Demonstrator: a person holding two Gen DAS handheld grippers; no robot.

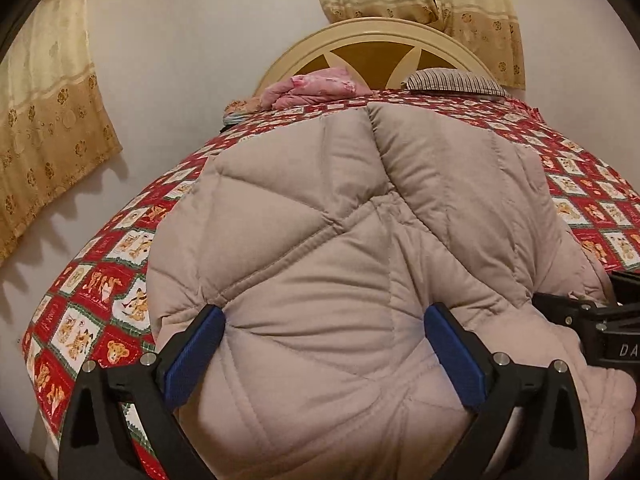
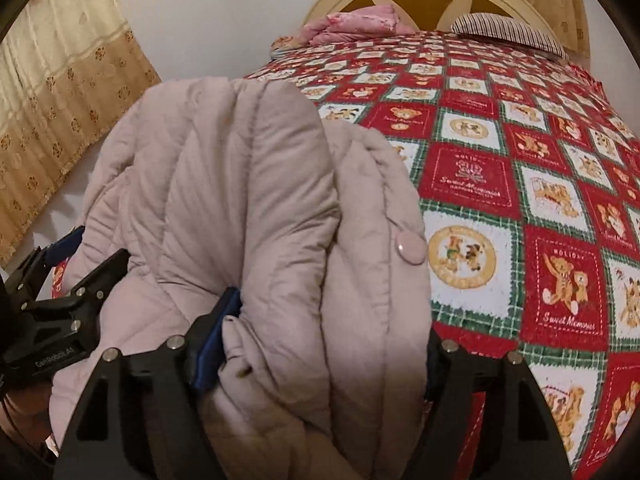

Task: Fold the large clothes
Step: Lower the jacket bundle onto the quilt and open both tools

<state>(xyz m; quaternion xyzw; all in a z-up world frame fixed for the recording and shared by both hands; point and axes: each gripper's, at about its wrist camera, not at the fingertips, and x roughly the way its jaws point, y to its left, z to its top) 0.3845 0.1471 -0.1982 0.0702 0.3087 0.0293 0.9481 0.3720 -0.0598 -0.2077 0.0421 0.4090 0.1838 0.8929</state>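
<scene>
A puffy beige quilted coat (image 1: 340,216) lies bunched on the bed near its front edge; it also fills the right wrist view (image 2: 248,184). My left gripper (image 1: 324,344) has its blue-padded jaws wide apart, with a thick bulge of the coat pressed between them. My right gripper (image 2: 320,336) has a thick fold of the coat between its jaws; its right finger is hidden by the cloth. A round pink button (image 2: 410,246) shows on the coat's edge. The right gripper shows at the right of the left wrist view (image 1: 592,320), and the left gripper at the left of the right wrist view (image 2: 60,280).
The bed has a red, green and white bear-patterned cover (image 2: 520,184). A pink bundle (image 1: 316,88) and a striped pillow (image 1: 452,80) lie by the cream headboard (image 1: 372,36). Beige curtains (image 1: 44,120) hang on the wall to the left.
</scene>
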